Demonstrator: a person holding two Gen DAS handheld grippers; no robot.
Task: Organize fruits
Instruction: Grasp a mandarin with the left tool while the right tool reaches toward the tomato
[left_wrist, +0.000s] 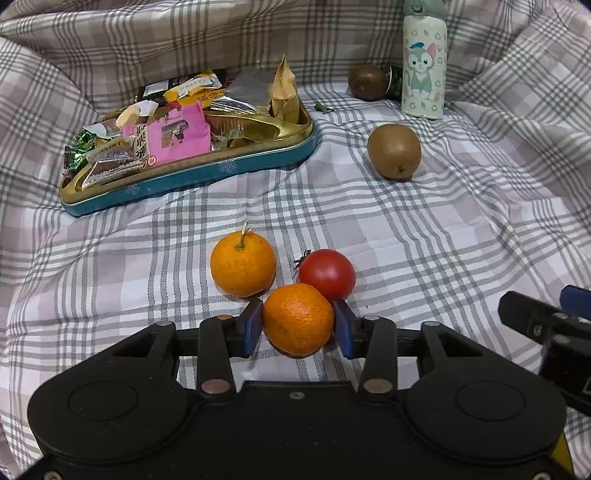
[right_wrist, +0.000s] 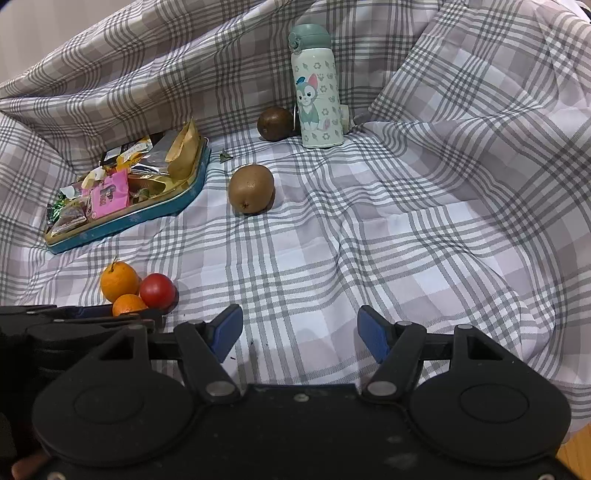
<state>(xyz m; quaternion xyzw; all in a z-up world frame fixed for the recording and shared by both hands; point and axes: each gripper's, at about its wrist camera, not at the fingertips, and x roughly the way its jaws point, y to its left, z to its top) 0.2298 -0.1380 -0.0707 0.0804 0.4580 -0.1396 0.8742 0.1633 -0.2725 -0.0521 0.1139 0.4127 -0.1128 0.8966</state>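
Orange mandarin (left_wrist: 297, 319) clamped betw. left gripper (left_wrist: 298, 328) pads, touching tomato (left_wrist: 327, 273) & 2nd mandarin (left_wrist: 243, 266). Right gripper (right_wrist: 300, 332) fingers apart over bare plaid cloth (right_wrist: 369, 229); kiwi (right_wrist: 251, 189) near tin (right_wrist: 125, 221) edge.

Bare checked cloth (right_wrist: 369, 229) lay open ahead of the right tool (right_wrist: 299, 332). The left tool (left_wrist: 297, 325) was hemmed in by a tomato (left_wrist: 327, 273) and stemmed orange (left_wrist: 243, 266) just ahead. Farther back stood a snack tin (left_wrist: 207, 173), kiwi (left_wrist: 394, 150) and bottle (left_wrist: 424, 66).

two oranges (left_wrist: 243, 265), one tomato (left_wrist: 327, 273), two kiwis (left_wrist: 394, 150), one bottle (left_wrist: 423, 70), one tin (left_wrist: 229, 168).
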